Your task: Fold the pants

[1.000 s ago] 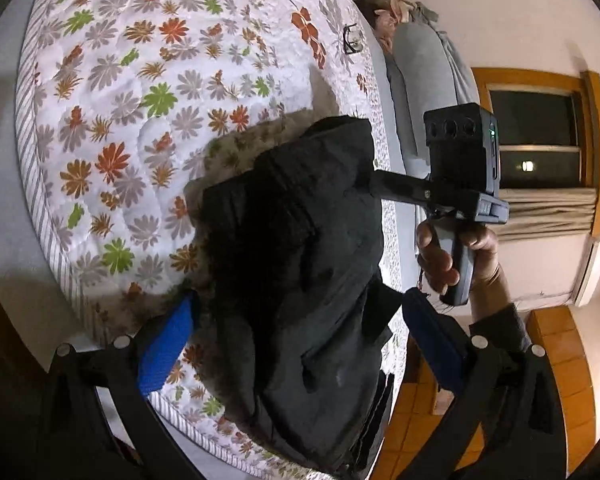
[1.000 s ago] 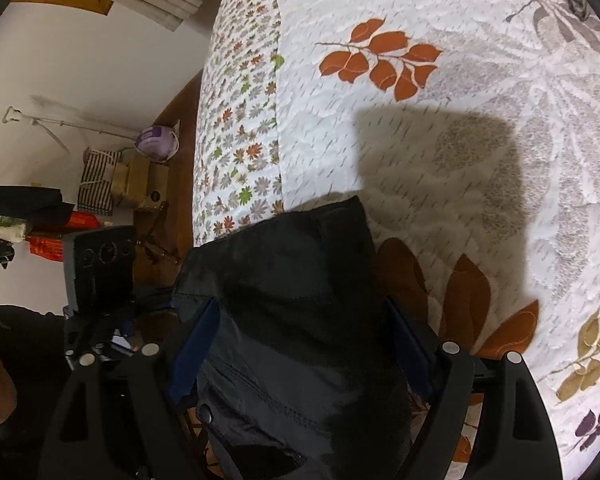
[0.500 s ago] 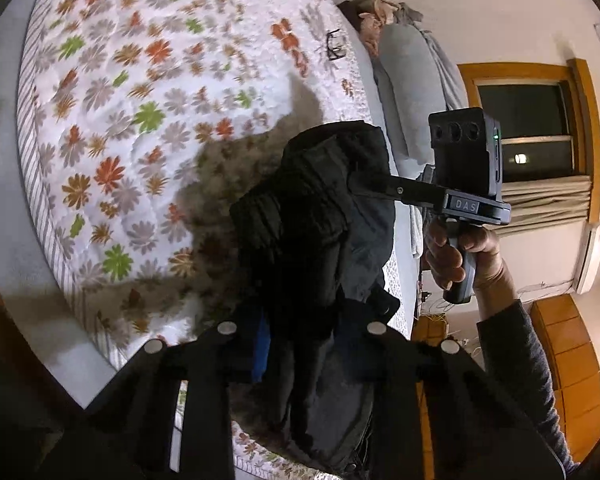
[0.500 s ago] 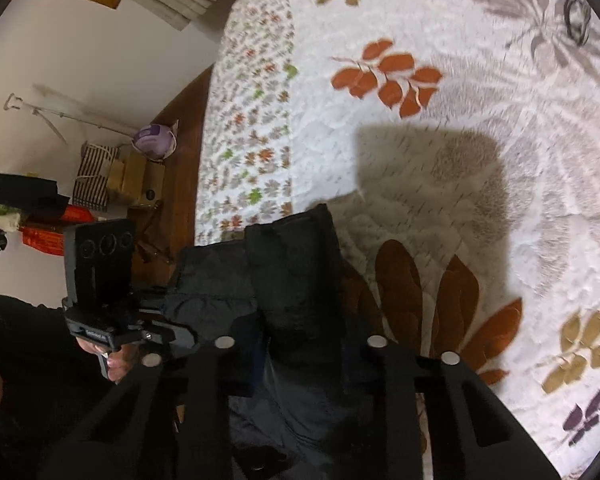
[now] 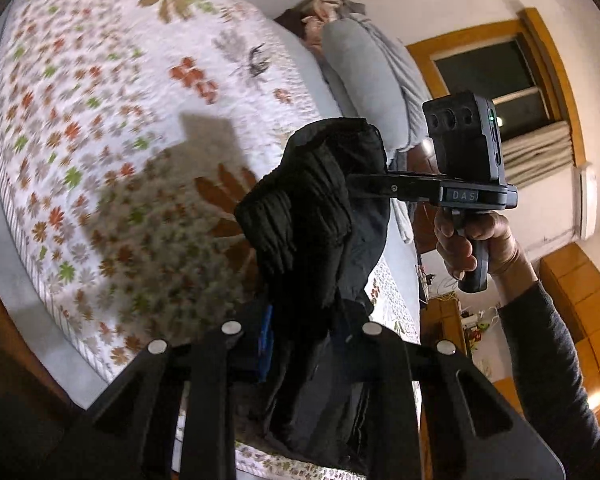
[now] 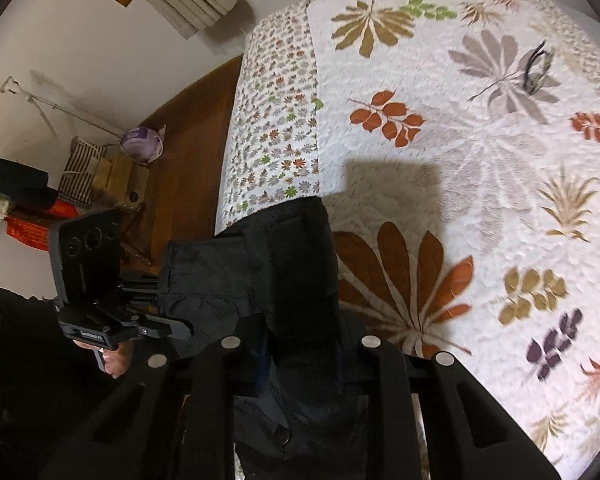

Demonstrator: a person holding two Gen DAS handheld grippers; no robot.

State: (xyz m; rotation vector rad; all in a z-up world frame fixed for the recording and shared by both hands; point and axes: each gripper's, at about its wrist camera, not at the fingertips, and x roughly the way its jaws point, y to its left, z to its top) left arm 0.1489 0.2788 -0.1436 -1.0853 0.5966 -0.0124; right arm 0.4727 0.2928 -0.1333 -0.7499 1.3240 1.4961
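Both my left gripper (image 5: 300, 344) and right gripper (image 6: 300, 360) pinch the soft, floppy black pants (image 5: 312, 208), best held at opposite edges.

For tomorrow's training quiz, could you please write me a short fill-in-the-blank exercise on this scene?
1. Both grippers are shut on the ____ pants.
2. The bed's quilt is printed with ____.
3. A pair of ____ lies on the quilt.
4. The right gripper is held in a person's ____.

Missing words: black; leaves; glasses; hand
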